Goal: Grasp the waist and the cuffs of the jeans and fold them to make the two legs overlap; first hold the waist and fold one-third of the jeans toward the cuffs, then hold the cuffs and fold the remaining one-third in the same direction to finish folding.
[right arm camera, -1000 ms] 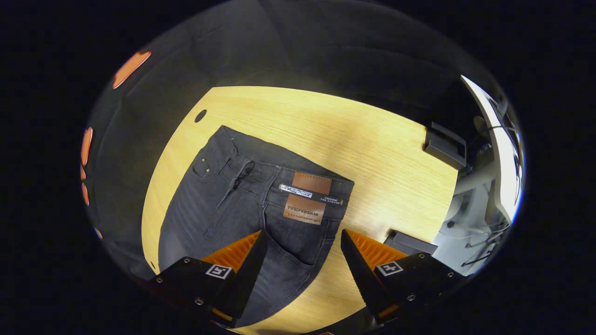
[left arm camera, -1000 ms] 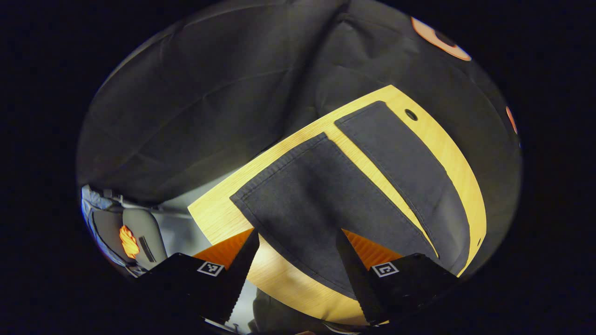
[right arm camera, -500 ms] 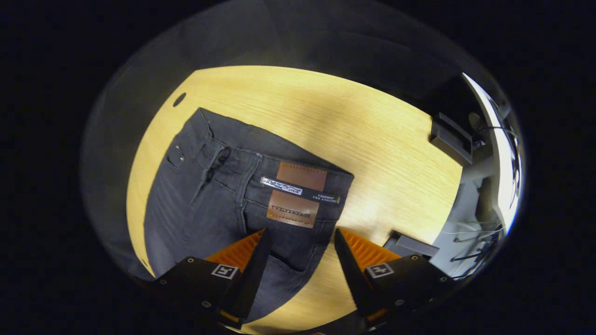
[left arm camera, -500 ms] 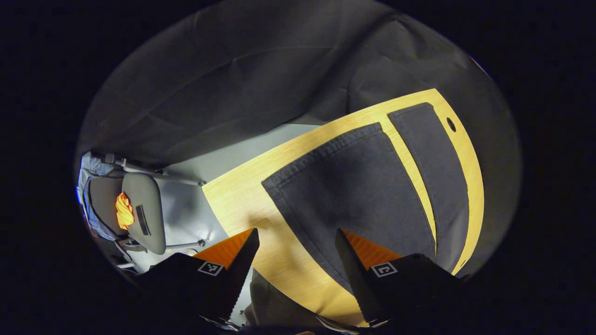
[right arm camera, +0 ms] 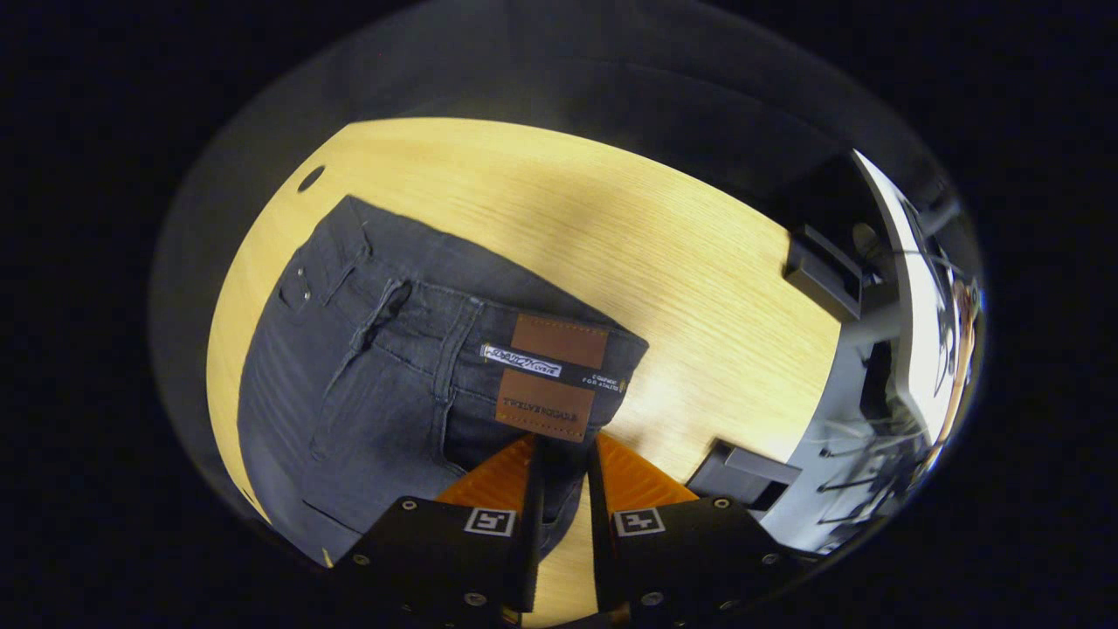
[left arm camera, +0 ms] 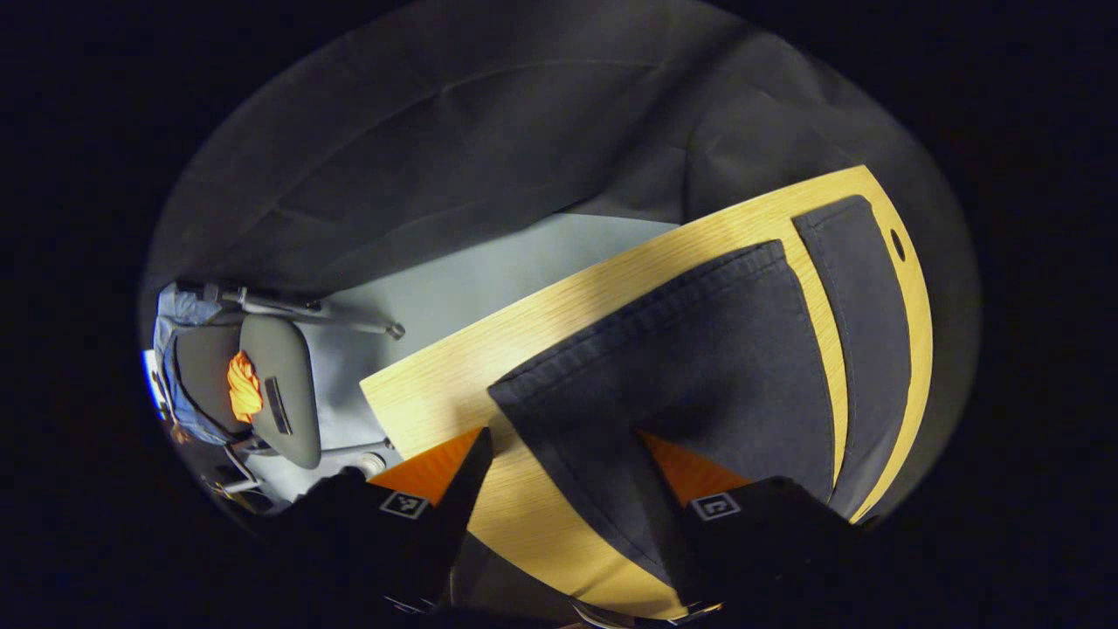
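The left gripper view shows the jeans' cuffs (left arm camera: 664, 349) at the middle; the right gripper view shows the waist (right arm camera: 524, 349). The left gripper (left arm camera: 563, 489) is wide open over a cuff. The right gripper (right arm camera: 563, 507) is nearly closed, pinching the waist edge on the desk (right arm camera: 699, 288).

light wooden table (right arm camera: 699, 262) carries dark jeans (right arm camera: 367, 376) laid flat, legs apart

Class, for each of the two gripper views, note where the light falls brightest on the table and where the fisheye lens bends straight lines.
Left gripper view: the table is brightest near its corner, the jeans stay dark and matte, and the table edges curve. Right gripper view: a bright band crosses the table beyond the jeans, and the far edge bows into an arc.
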Action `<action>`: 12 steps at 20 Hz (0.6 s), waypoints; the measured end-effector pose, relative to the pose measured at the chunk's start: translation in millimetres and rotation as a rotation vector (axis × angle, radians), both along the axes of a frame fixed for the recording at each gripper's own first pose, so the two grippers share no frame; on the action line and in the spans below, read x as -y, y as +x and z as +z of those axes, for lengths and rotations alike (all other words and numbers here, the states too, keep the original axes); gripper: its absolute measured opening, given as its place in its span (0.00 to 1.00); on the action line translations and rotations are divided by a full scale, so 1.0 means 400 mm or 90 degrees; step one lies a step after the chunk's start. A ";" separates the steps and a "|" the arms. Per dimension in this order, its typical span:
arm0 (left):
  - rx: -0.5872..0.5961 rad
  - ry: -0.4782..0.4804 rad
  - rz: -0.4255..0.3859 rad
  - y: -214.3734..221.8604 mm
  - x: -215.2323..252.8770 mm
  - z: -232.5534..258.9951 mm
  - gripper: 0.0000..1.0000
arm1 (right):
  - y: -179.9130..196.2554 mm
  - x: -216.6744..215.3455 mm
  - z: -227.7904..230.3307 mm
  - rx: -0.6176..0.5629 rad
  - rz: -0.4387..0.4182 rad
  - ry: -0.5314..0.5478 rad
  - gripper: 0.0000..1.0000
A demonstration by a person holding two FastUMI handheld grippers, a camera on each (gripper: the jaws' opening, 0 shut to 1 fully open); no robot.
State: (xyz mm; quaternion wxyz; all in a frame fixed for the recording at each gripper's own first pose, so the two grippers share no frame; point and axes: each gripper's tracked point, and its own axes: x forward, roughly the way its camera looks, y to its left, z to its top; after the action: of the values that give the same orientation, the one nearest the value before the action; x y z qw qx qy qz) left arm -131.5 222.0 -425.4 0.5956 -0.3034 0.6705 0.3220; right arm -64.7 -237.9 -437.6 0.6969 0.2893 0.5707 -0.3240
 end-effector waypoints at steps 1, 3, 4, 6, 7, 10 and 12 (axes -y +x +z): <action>0.004 0.008 0.007 0.004 0.010 -0.002 0.93 | -0.008 0.006 0.001 0.005 -0.002 -0.006 0.31; 0.013 0.009 -0.002 0.015 0.009 0.003 0.82 | -0.009 0.004 -0.001 0.006 0.014 -0.033 0.27; 0.020 0.011 -0.009 0.026 0.005 0.005 0.73 | -0.007 0.004 0.001 0.003 0.020 -0.046 0.27; 0.055 0.001 -0.010 0.040 0.002 -0.009 0.37 | -0.011 -0.018 0.012 0.012 0.009 -0.027 0.27; 0.081 -0.012 -0.017 0.055 0.010 0.001 0.10 | 0.003 -0.009 -0.013 0.018 0.003 -0.014 0.14; 0.178 -0.044 0.006 0.104 0.021 0.009 0.01 | 0.006 -0.025 0.008 0.064 -0.026 0.086 0.14; 0.222 -0.043 0.022 0.121 0.022 0.001 0.01 | 0.022 -0.026 0.031 0.126 -0.068 0.142 0.14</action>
State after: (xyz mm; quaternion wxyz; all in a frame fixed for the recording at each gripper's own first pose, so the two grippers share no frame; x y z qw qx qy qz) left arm -83.3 213.1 -424.9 0.6867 -0.3860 0.5619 0.2524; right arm -56.0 -227.4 -425.3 0.6951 0.4256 0.5154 -0.2647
